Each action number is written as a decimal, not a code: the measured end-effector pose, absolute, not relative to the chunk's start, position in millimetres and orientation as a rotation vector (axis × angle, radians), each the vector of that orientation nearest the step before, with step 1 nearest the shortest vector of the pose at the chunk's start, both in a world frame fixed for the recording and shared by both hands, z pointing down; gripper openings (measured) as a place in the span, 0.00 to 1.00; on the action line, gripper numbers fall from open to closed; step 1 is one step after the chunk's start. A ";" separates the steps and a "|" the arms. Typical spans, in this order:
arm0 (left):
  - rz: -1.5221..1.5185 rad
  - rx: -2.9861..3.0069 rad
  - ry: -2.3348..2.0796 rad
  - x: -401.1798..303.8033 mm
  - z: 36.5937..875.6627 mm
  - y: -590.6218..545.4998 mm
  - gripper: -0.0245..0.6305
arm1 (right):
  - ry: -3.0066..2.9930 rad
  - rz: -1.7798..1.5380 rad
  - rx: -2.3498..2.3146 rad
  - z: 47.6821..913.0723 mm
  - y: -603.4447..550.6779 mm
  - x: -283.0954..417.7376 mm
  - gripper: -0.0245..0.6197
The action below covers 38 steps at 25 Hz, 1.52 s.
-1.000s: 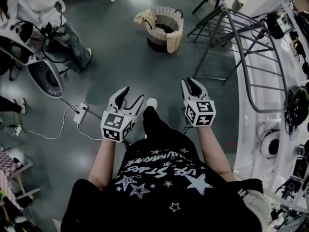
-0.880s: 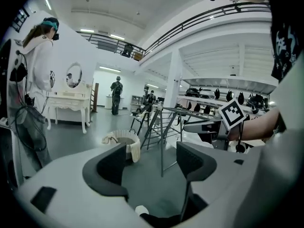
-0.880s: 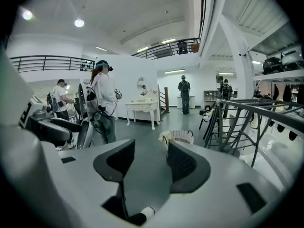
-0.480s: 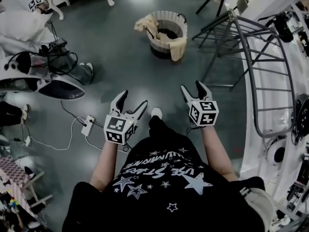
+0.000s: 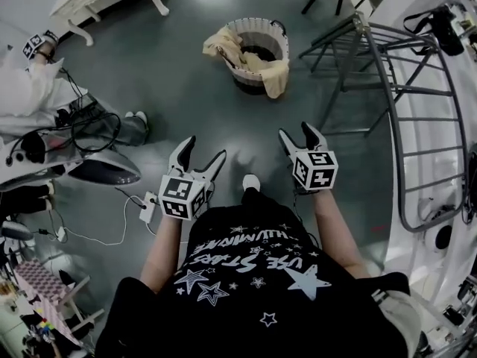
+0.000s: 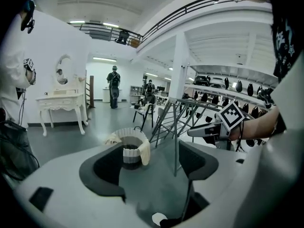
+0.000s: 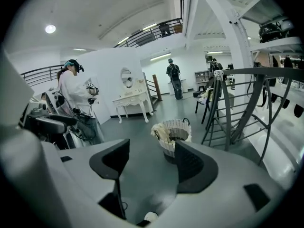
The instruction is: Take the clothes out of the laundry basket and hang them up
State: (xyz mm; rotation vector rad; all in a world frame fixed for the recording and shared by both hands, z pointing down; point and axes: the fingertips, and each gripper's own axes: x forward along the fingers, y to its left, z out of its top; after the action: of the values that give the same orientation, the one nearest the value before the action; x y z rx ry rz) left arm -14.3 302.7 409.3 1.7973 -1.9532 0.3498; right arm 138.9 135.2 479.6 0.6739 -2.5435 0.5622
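**Approach to the laundry basket, both grippers empty.** The laundry basket (image 5: 261, 23) stands upright on the floor (image 5: 186, 95), mouth up, well ahead of you and almost centred between your two hands. A cream garment (image 5: 220, 42) hangs over the basket's left rim, and a second cream cloth (image 5: 274, 77) drapes down its near right wall, on the side facing you. More fabric lies inside, though how much cannot be told.

The left gripper (image 5: 203, 148) and the right gripper (image 5: 297, 131) both point forward and down toward the basket. The jaws of each have just been opening and now stand wide apart, released, with only floor and the distant basket between them.

Judged from the head view, the two grippers are about equally far from the basket. The right one lines up slightly better with the cloth on the near wall, whose long axis runs down the wall.

The floor between you and the basket is open. The drying rack (image 5: 387, 73) rises just right of the basket, so keep your right elbow clear of its bars. A power strip (image 5: 147, 207) and cables lie well to the basket's near left, beside your left hand.
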 end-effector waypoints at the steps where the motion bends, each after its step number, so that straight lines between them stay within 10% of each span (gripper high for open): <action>1: 0.353 1.793 -1.961 -20.4 408.5 297.2 0.59 | -2.542 0.562 0.673 480.3 128.9 135.2 0.49; 38: 0.365 1.852 -1.547 -326.5 597.4 16.1 0.59 | -2.194 0.498 0.617 621.8 -90.1 -180.2 0.48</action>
State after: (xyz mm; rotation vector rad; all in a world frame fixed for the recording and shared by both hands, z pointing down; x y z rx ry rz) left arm -326.5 16.1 597.4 1.8523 -1.5470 0.3651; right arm -180.2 -90.1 621.8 0.6173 -2.1944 0.4977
